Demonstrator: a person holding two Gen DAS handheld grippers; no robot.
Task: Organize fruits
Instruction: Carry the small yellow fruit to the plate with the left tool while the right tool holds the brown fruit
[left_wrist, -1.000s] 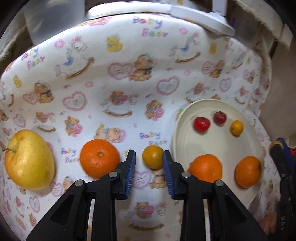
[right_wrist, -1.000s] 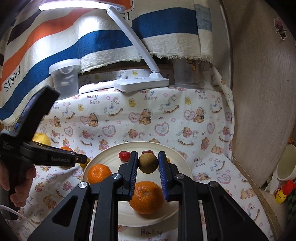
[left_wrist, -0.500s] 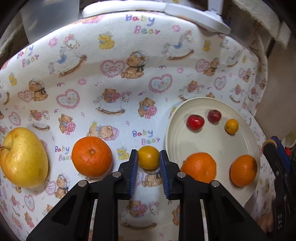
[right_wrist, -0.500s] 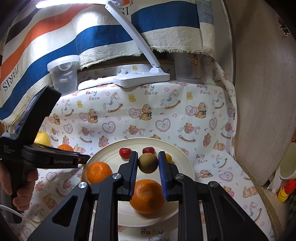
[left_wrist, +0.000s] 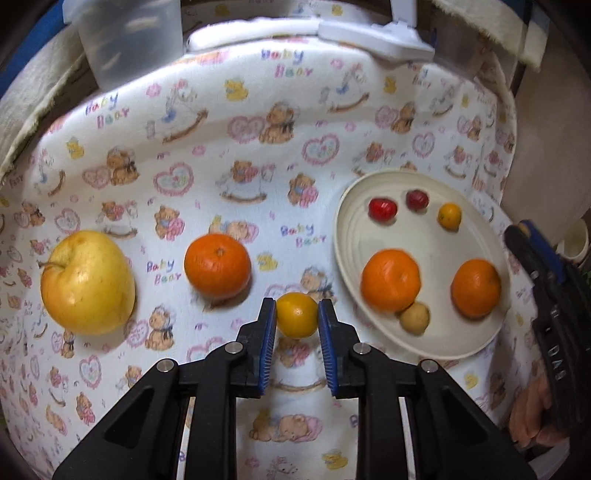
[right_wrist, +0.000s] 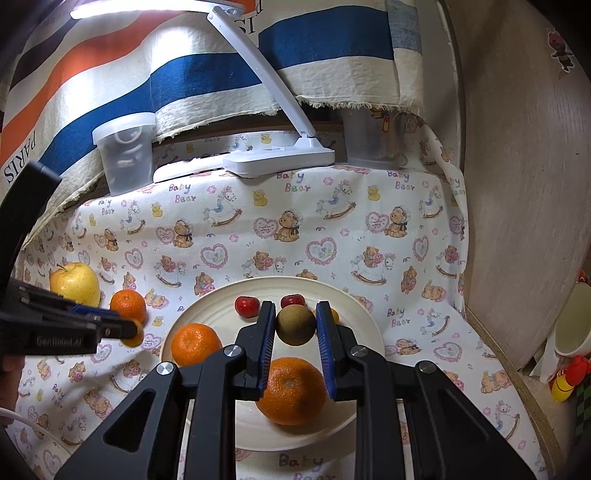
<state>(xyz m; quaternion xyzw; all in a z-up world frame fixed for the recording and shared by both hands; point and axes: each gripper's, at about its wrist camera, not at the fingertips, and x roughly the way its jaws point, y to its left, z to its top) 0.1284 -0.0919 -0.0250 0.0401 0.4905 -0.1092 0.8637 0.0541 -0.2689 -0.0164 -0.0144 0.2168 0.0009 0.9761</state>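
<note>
Left claw (left_wrist: 297, 314) tight on small yellow-orange citrus (left_wrist: 296, 318), beside the white plate (left_wrist: 343, 236).

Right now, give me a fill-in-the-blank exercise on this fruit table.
Jaws of the ___ gripper clamp the small yellow-orange round fruit.
The round white plate holds ___ large round oranges.
Nearest the big yellow apple, on the bear-print cloth, lies a lone round ___.
Missing: left; two; orange.

A white desk lamp (right_wrist: 280, 157) and a clear plastic container (right_wrist: 125, 153) stood at the far edge of the teddy-bear tablecloth (right_wrist: 332, 236).
</note>
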